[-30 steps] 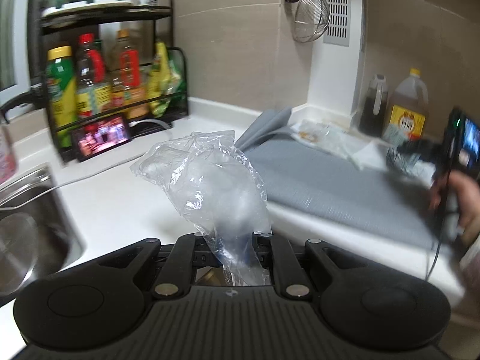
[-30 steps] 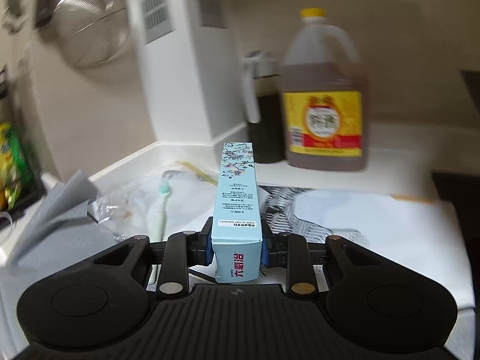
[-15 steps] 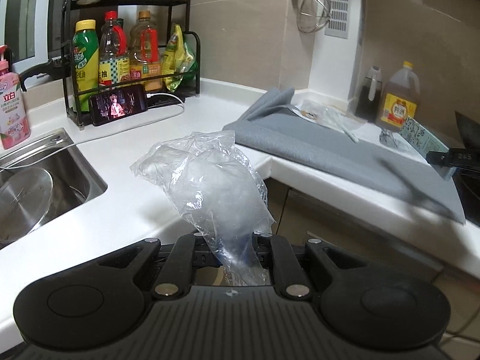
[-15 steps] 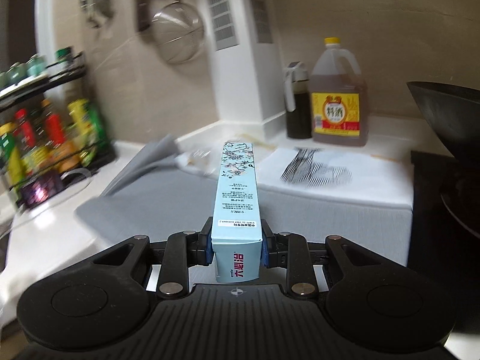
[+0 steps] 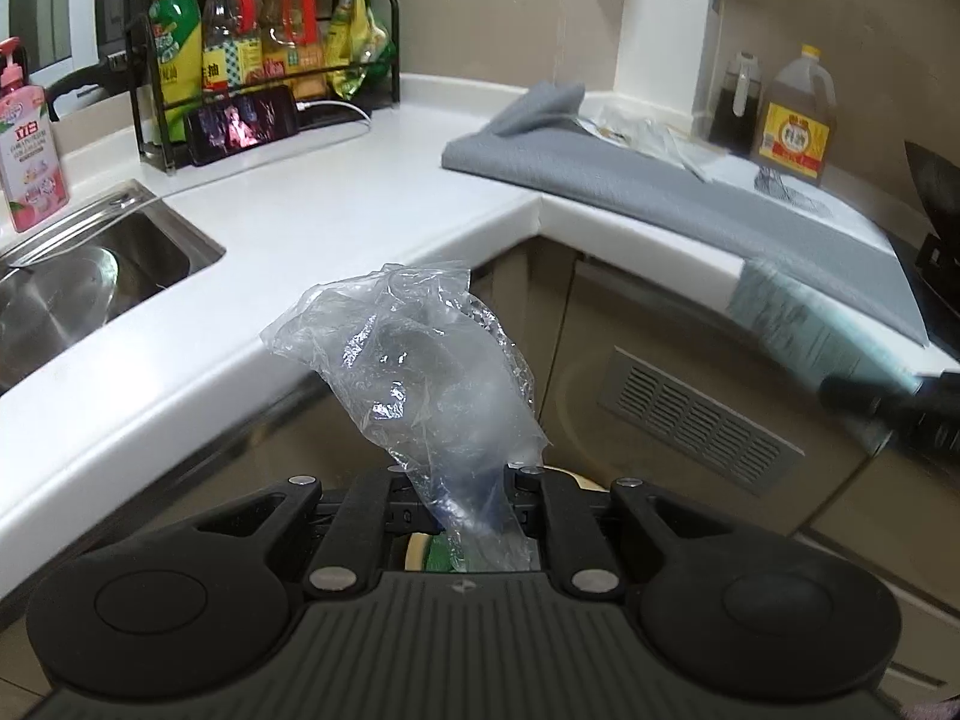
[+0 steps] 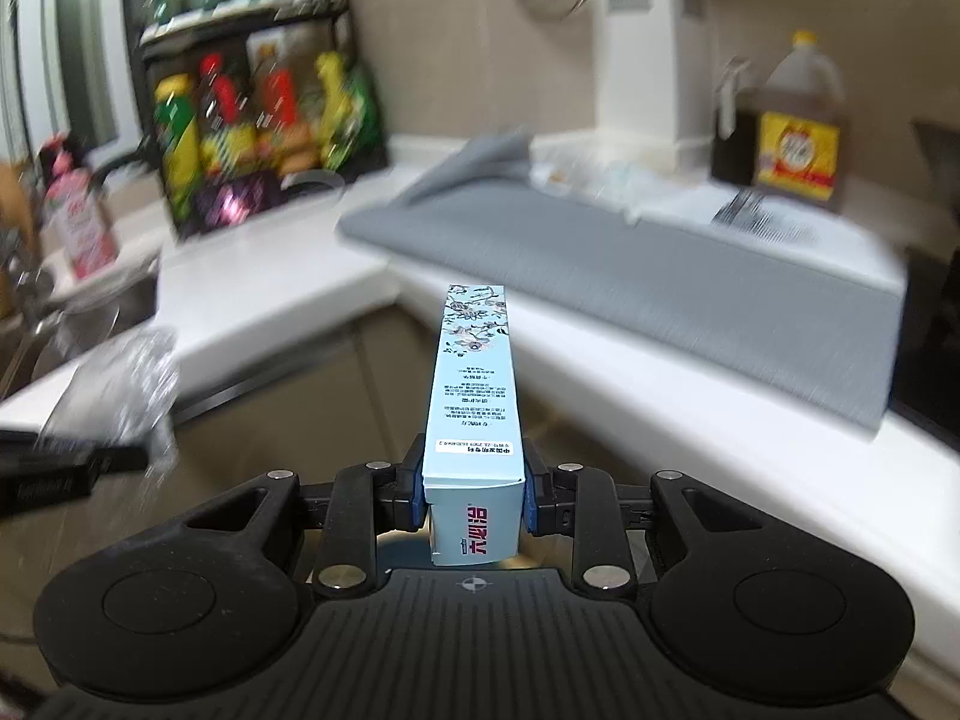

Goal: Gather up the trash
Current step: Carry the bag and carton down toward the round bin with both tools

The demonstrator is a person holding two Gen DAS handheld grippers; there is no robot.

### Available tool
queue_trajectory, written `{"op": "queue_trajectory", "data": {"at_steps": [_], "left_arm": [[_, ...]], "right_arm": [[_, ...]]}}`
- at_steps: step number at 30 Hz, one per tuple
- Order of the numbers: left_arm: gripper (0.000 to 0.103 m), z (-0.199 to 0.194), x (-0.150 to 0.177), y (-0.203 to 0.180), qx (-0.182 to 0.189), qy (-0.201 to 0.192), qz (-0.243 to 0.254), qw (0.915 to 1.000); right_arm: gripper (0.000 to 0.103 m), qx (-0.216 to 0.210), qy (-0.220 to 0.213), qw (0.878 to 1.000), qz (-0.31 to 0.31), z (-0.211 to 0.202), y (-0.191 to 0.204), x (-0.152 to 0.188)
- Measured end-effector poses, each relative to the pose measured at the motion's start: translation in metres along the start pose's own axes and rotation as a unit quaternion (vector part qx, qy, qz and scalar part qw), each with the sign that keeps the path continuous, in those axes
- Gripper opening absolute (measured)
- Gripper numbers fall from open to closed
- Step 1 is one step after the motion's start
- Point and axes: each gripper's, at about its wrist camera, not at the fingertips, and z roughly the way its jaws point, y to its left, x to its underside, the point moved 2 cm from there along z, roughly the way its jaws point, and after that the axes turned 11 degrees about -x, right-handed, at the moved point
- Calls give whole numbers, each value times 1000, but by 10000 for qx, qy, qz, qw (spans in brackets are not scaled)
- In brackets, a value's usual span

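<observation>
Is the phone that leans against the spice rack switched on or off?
On. The phone shows a bright coloured picture on its screen.

We've got the left gripper (image 5: 465,489) pointing fwd and down, jaws nearly closed, pinching the neck of a clear plastic bag (image 5: 414,372) that stands up above the fingers; our right gripper (image 6: 471,495) also tilts down, blue pads (image 6: 415,495) pressed on both sides of a light-blue carton (image 6: 474,384), which sticks out straight ahead; in the right view the left gripper shows blurred at the left edge; no hand or sleeve visible.
</observation>
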Motion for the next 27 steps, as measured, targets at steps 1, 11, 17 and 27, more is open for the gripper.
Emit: {"op": "queue_trajectory", "data": {"at_steps": [1,11,17,27], "left_arm": [[12,0,2,-1,7,6,40,10000],[12,1,15,-10,172,158,305,9993],[12,4,16,-11,201,226,319,9990],[12,8,17,-13,230,274,366,9987]], "right_arm": [[30,-38,104,9999,-52,2,4,5],[30,-134,739,9955,-573,20,30,25],[30,-123,860,9939,-685,25,35,26],[30,-112,933,9928,-740,27,37,25]]}}
